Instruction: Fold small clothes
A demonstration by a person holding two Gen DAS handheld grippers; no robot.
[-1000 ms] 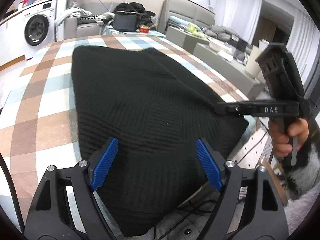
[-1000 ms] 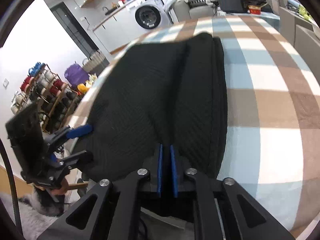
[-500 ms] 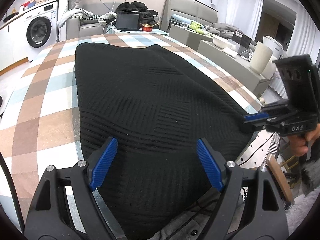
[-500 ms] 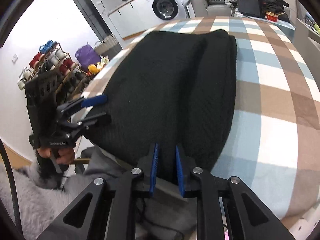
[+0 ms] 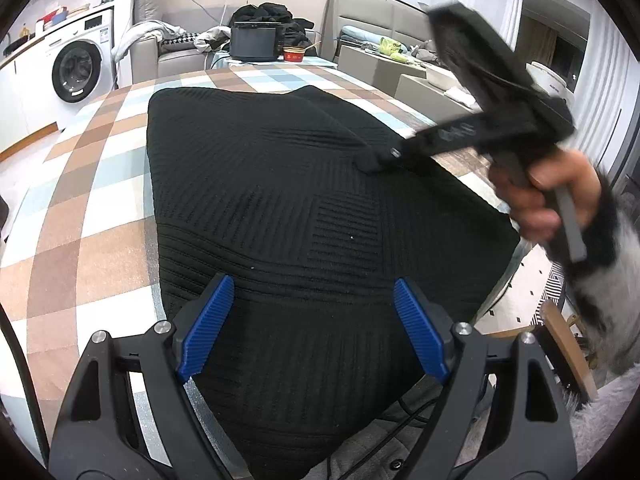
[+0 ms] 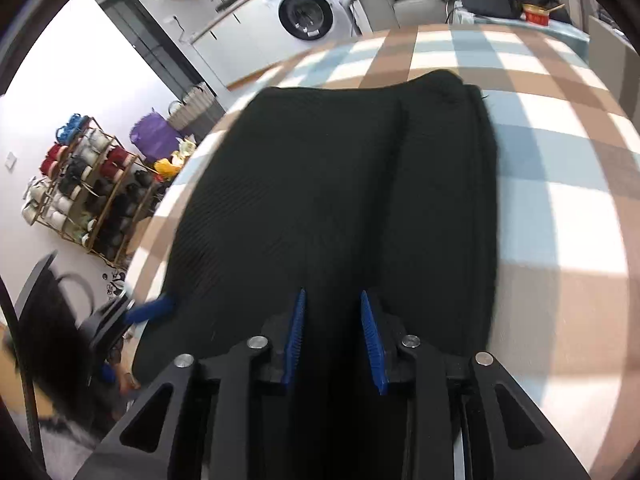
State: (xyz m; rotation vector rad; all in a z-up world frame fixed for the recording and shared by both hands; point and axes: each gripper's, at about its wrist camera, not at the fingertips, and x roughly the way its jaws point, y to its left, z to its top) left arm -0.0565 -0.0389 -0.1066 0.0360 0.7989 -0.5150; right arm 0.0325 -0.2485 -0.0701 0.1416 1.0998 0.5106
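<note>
At the upper left of the left wrist view, a washing machine (image 5: 78, 66) carries a small label strip, too small to read. Below it the checked tablecloth (image 5: 92, 184) lies bare. The left gripper (image 5: 310, 328) hangs at the bottom centre with its blue pads spread wide and nothing between them, over the near hem.

The black knit garment (image 5: 280, 200) fills the middle of the frame. It lies flat on the cloth, and its near edge hangs over the table edge. The ribbed knit looks soft, limp and fairly thick, so it should be light to lift. It will likely sag and stretch if held at one point, but the ribs should not slip in the pads. The best holds are probably the two near hem corners, pinched through both layers.

At right, the right gripper (image 5: 374, 164) rests its tip on the garment's right part, held by a hand (image 5: 536, 196). Its jaws have just been closing and now stand narrowly apart. Knit shows in the gap, but no pinch is visible. The lettering on its side is blurred.
</note>
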